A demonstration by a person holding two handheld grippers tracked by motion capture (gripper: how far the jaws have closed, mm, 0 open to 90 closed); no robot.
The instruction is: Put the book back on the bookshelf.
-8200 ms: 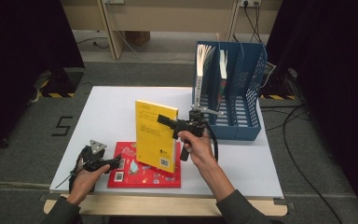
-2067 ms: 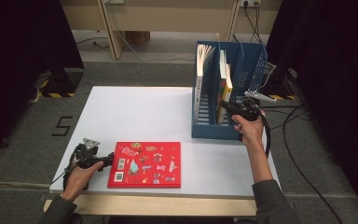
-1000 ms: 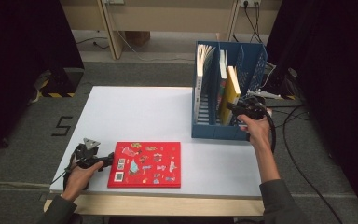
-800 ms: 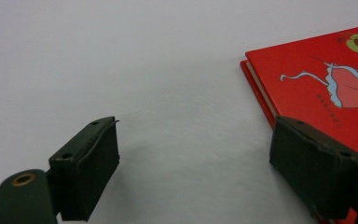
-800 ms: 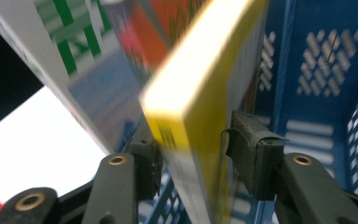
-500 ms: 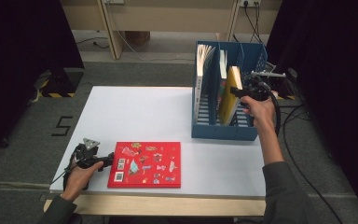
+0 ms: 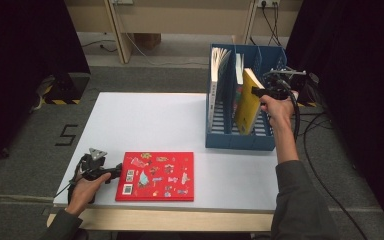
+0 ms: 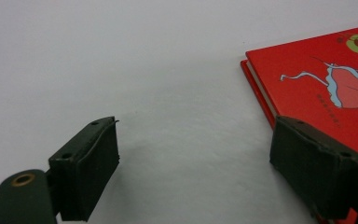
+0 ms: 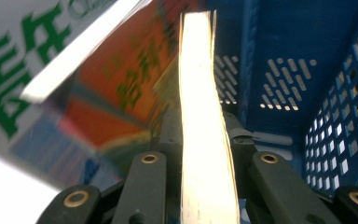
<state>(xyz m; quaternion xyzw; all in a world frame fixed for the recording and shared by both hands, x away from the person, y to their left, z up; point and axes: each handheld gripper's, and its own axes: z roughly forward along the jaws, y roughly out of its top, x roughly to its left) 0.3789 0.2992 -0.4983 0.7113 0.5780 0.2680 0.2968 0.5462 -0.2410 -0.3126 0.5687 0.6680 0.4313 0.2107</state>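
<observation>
A yellow book point(image 7: 247, 102) stands tilted in a middle slot of the blue file rack point(image 7: 240, 140). My right gripper point(image 7: 256, 91) is at its upper edge. In the right gripper view the jaws have just been closing, and the gripper point(image 9: 201, 121) is now shut on the book's page edge point(image 9: 205, 93). A red book point(image 7: 157, 176) lies flat near the table's front edge. My left gripper point(image 7: 114, 173) rests on the table just left of it, open. In the left gripper view nothing is between the jaws of my left gripper point(image 8: 198, 140), and the red book point(image 8: 326, 79) lies by the right jaw.
Other books stand in the rack, one white-edged point(image 7: 219, 75) at its left and one with green characters point(image 9: 51, 56) beside the yellow one. The rack's perforated wall point(image 9: 335, 93) is close on the right. The white table point(image 7: 145, 120) is bare between rack and red book.
My right hand has risen and moved toward the back of the rack along the yellow book, which leans more in its slot. The left hand and the red book have stayed put.
</observation>
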